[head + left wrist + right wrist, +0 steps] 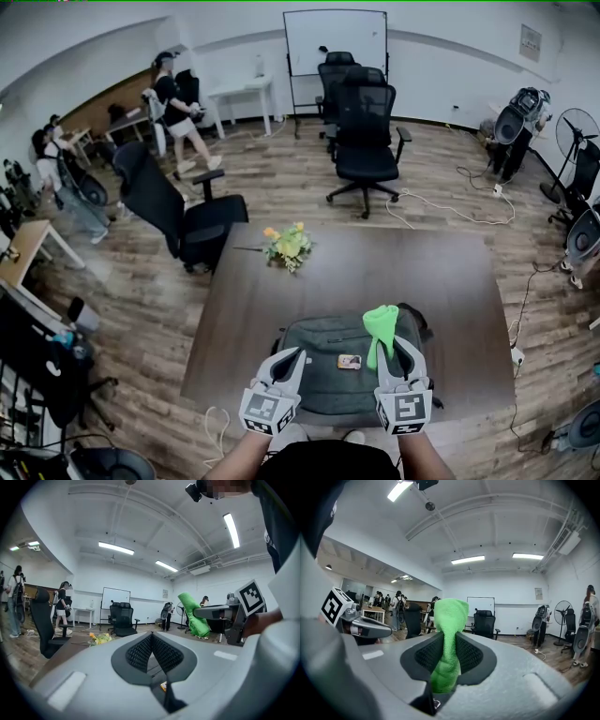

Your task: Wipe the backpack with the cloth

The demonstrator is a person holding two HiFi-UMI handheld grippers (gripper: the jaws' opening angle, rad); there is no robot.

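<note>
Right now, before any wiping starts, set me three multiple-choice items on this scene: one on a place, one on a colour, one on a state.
1. Where do the flowers lie?
A) near the far edge of the table, beyond the backpack
B) on top of the backpack
C) on the floor

2. What colour is the cloth?
A) white
B) green
C) red

3. How do the jaws of the left gripper stand?
A) clamped on the cloth
B) wide apart
C) together, with nothing between them

Answers:
1 A: the head view shows them on the table past the backpack.
2 B: it is bright green in every view.
3 C: its pads meet at the tips, and it is the right gripper that pinches the cloth.
</note>
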